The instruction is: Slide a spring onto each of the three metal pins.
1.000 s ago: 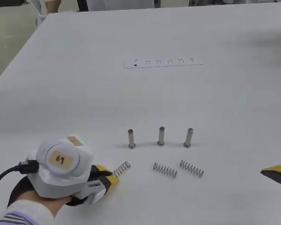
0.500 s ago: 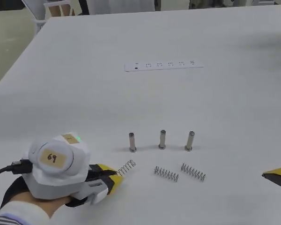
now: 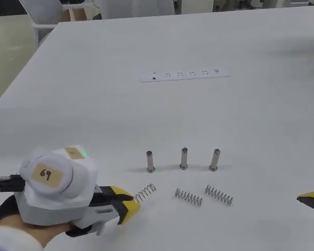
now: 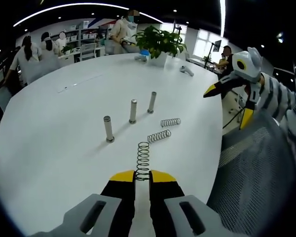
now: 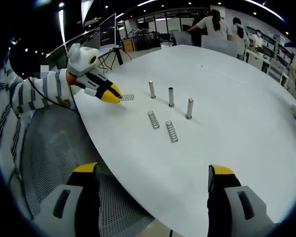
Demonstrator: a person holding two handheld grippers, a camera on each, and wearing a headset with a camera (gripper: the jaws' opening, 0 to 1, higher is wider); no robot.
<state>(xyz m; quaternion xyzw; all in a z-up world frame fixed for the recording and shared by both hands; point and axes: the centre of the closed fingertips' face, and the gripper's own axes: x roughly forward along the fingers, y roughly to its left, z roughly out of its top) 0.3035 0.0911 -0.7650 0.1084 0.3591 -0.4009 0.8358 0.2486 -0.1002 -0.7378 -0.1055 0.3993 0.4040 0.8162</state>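
Three upright metal pins point(image 3: 150, 161) point(image 3: 184, 158) point(image 3: 215, 160) stand in a row on the white table point(image 3: 94, 104). Just in front of them lie two loose springs point(image 3: 188, 197) point(image 3: 219, 195). My left gripper point(image 3: 126, 205) is at the lower left, shut on the near end of a third spring point(image 3: 145, 193). That held spring point(image 4: 143, 158) points toward the leftmost pin point(image 4: 108, 129) from the left gripper point(image 4: 143, 174). My right gripper point(image 5: 153, 173) is open with nothing between its jaws, off the table's near right edge; its yellow tip point(image 3: 311, 200) shows at the right.
A white power strip point(image 3: 186, 75) lies farther back on the table. Chairs stand beyond the far edge. A potted plant point(image 4: 158, 42) sits at one end of the table, and several people stand in the background.
The head camera has shifted. My left gripper, holding the spring, has edged slightly right toward the leftmost pin. The right gripper has barely moved.
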